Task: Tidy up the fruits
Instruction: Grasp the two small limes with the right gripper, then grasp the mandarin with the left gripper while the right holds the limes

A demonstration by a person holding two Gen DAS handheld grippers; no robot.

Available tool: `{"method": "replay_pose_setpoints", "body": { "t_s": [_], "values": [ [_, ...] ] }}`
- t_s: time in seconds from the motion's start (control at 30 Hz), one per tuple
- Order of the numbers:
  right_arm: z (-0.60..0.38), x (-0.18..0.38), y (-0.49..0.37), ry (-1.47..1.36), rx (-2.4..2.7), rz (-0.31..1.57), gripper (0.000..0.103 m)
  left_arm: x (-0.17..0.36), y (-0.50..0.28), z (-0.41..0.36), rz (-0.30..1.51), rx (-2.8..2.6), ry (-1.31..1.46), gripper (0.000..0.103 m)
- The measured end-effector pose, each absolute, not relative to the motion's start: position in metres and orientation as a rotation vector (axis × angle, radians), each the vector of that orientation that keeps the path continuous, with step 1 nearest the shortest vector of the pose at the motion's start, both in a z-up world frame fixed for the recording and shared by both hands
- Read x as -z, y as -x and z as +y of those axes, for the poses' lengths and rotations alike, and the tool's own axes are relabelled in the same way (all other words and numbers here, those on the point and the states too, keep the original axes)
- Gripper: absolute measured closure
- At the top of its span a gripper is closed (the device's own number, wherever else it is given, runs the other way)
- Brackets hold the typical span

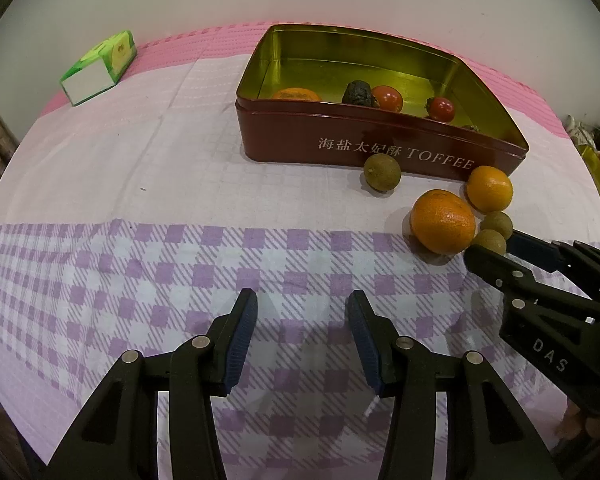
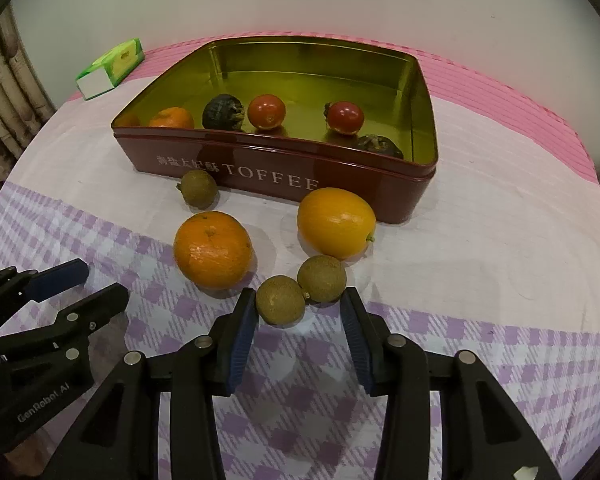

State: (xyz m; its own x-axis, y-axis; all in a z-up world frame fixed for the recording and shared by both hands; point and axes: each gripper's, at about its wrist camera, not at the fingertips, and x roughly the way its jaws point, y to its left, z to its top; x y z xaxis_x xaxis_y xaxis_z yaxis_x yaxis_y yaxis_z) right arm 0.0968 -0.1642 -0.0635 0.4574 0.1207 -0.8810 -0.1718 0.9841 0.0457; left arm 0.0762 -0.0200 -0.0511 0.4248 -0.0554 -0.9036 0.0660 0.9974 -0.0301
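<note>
Surface: checked tablecloth (image 2: 480, 280), toffee tin (image 2: 284, 178) behind.
Longan: nearest longan (image 2: 279, 299), small, light, thin-shelled; grip its middle gently.
Right gripper (image 2: 298, 334): open, left pad touching it.
Left gripper (image 1: 302, 338): empty, apart.

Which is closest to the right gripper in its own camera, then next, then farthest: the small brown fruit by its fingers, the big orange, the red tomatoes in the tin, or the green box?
1. small brown fruit, right between the open right gripper fingertips
2. big orange, just ahead, left
3. red tomatoes, inside the tin
4. green box, far back left
</note>
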Motion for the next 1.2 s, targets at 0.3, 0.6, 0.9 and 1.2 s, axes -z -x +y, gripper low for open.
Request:
{"method": "replay_pose_setpoints", "body": {
  "t_s": [0.3, 0.6, 0.9, 1.2],
  "values": [
    [-0.187, 0.063, -0.092, 0.034, -0.135, 1.084, 0.063, 0.051, -0.078, -0.030, 1.129, 0.109, -0.026, 0.054],
    [-0.219, 0.063, -0.088, -0.001, -0.075, 1.087, 0.063, 0.050, -0.077, -0.055, 1.122, 0.177, -0.059, 0.054],
    [-0.252, 0.062, -0.085, -0.049, -0.005, 1.090, 0.063, 0.048, -0.084, -0.080, 1.124, 0.225, -0.080, 0.054],
    [-0.262, 0.062, -0.085, -0.067, 0.017, 1.083, 0.063, 0.049, -0.101, -0.097, 1.122, 0.223, -0.077, 0.054]
  ]
}}
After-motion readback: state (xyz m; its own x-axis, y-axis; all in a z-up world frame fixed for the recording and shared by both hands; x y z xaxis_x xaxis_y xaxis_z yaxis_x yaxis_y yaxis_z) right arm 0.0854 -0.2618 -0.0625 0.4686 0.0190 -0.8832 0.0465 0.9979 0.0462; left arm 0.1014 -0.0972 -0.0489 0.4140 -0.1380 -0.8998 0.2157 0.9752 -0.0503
